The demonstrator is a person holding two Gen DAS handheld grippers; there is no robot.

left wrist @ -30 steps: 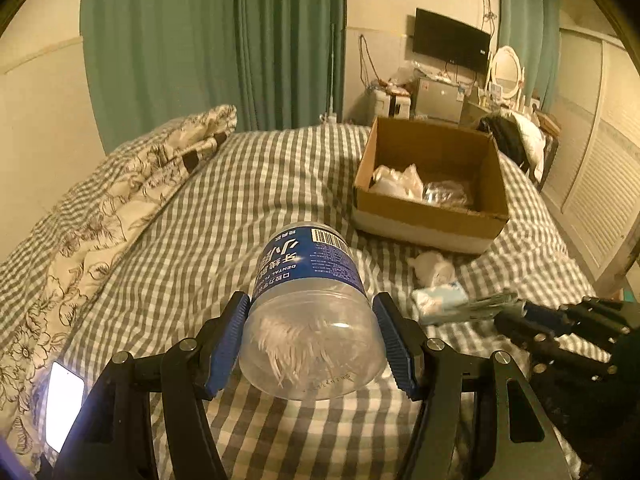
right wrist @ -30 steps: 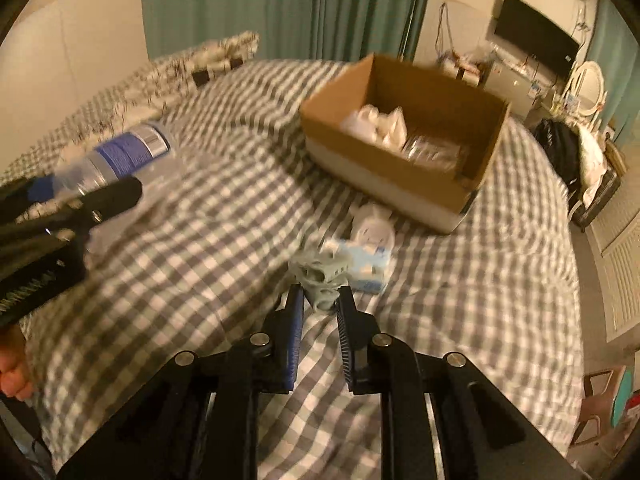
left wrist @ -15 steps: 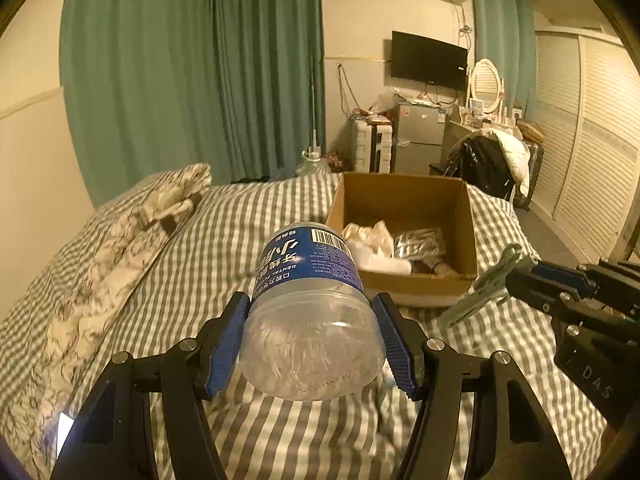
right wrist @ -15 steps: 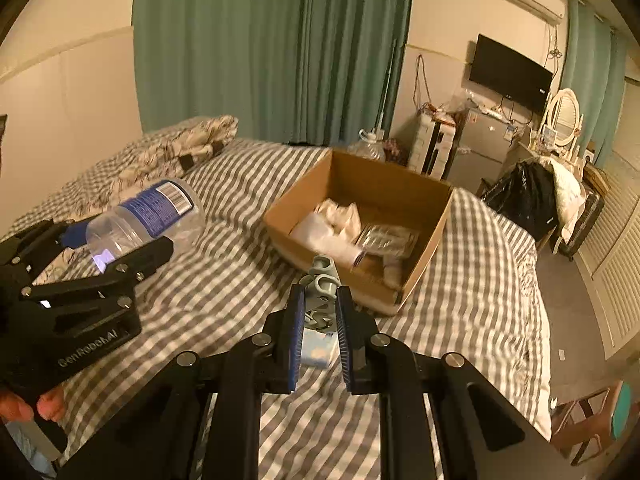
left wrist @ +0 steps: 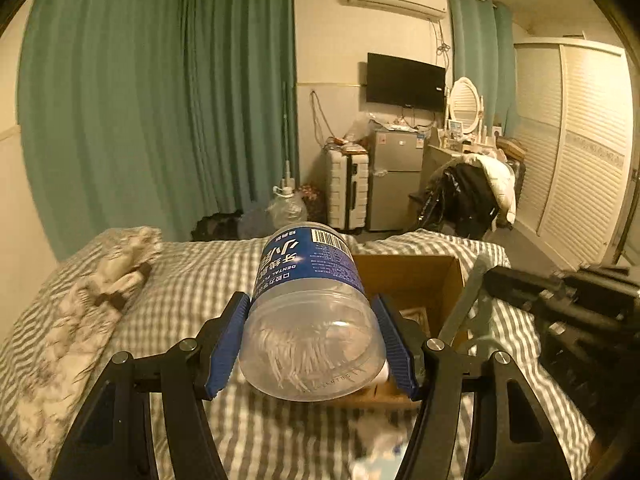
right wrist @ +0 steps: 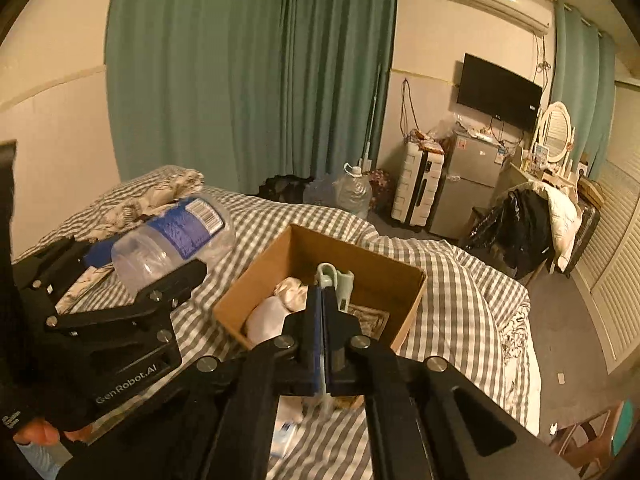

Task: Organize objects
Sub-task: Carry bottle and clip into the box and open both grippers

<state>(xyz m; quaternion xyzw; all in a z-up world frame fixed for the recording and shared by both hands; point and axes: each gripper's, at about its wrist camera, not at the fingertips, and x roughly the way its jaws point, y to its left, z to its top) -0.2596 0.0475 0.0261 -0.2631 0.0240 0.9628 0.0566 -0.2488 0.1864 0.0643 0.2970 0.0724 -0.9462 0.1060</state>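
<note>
A clear plastic jar (left wrist: 308,280) with a blue label and white picks inside lies bottom-first between the blue pads of my left gripper (left wrist: 312,304), which is shut on it above the checked bed. From the right wrist view the jar (right wrist: 176,232) and left gripper (right wrist: 128,260) hang left of the open cardboard box (right wrist: 256,292). My right gripper (right wrist: 322,292) is over the box, its jaws closing to a hairline gap on a thin grey-green plastic piece (right wrist: 340,284) that sticks out past the tips. The left wrist view shows that piece (left wrist: 468,300) beside the box (left wrist: 404,276).
White wrapped items and a clear packet lie in the box. A tissue pack (right wrist: 284,436) lies on the bed (right wrist: 460,300) below my right gripper. A patterned quilt (left wrist: 80,320) is bunched at the left. A hand (right wrist: 36,434) holds the left tool. Suitcase, fridge and a chair stand beyond the bed.
Both grippers have risen and moved toward the box, so the room shows more. The grey-green piece has left the bed and is over the box, with the right jaws narrower on it.
</note>
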